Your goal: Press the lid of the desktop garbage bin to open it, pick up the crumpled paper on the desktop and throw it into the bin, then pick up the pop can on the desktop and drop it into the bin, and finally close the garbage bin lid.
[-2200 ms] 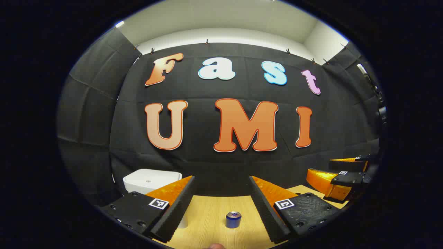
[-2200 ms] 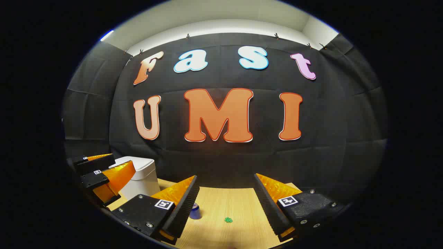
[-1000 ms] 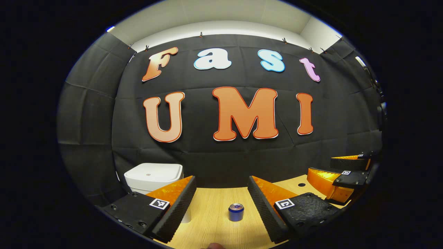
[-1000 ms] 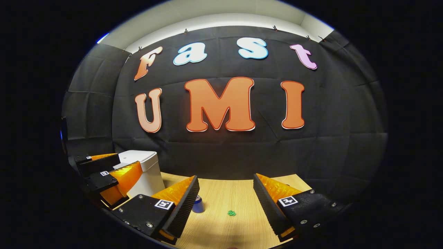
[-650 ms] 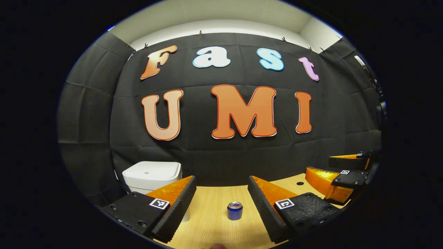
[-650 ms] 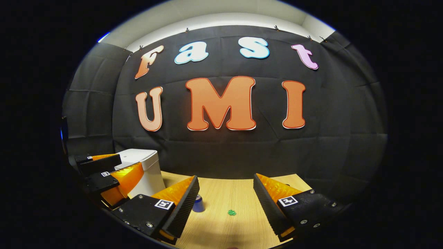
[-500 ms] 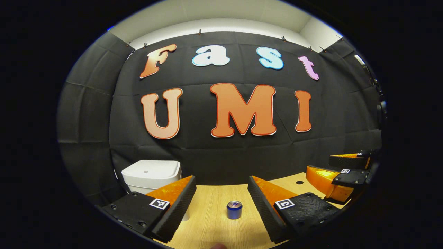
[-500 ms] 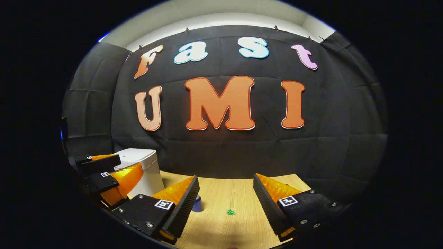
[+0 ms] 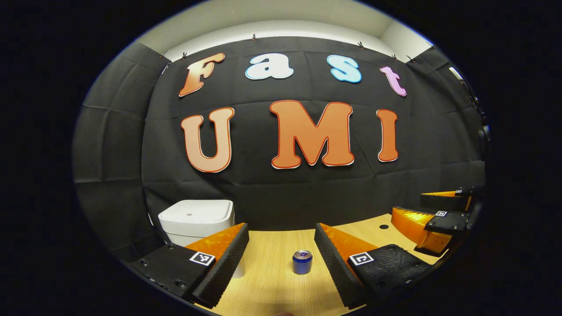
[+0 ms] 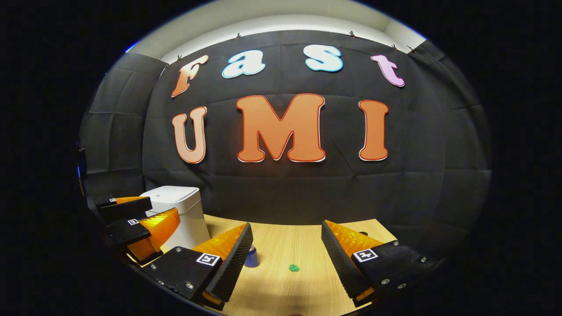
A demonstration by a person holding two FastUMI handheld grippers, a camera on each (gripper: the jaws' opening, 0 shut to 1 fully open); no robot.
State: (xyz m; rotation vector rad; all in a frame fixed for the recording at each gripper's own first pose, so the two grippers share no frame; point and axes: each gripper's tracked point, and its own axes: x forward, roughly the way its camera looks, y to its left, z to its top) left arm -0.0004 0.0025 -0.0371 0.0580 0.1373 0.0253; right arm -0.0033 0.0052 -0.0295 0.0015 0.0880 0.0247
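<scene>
The white garbage bin [image 9: 195, 217] stands at the back left of the wooden table with its lid shut. In the left gripper view a blue pop can [image 9: 302, 262] stands upright on the table, ahead of my open left gripper [image 9: 281, 227] and between its fingers. The crumpled green paper [image 10: 293, 267] lies ahead of my open right gripper [image 10: 286, 226]. In the right gripper view the can [image 10: 252, 257] is half hidden behind one of that gripper's fingers, and the bin [image 10: 175, 210] stands farther left. Both grippers hover above the table and hold nothing.
The wooden table [image 9: 272, 281] ends at the black cloth wall behind the bin. A small dark hole [image 9: 383, 227] marks the table's right part. In the right gripper view the left gripper [image 10: 164, 205] hangs open in front of the bin.
Both views have tipped slightly downward, so more of the table shows and the bin, can and paper sit a little higher. Both grippers stay open and empty.
</scene>
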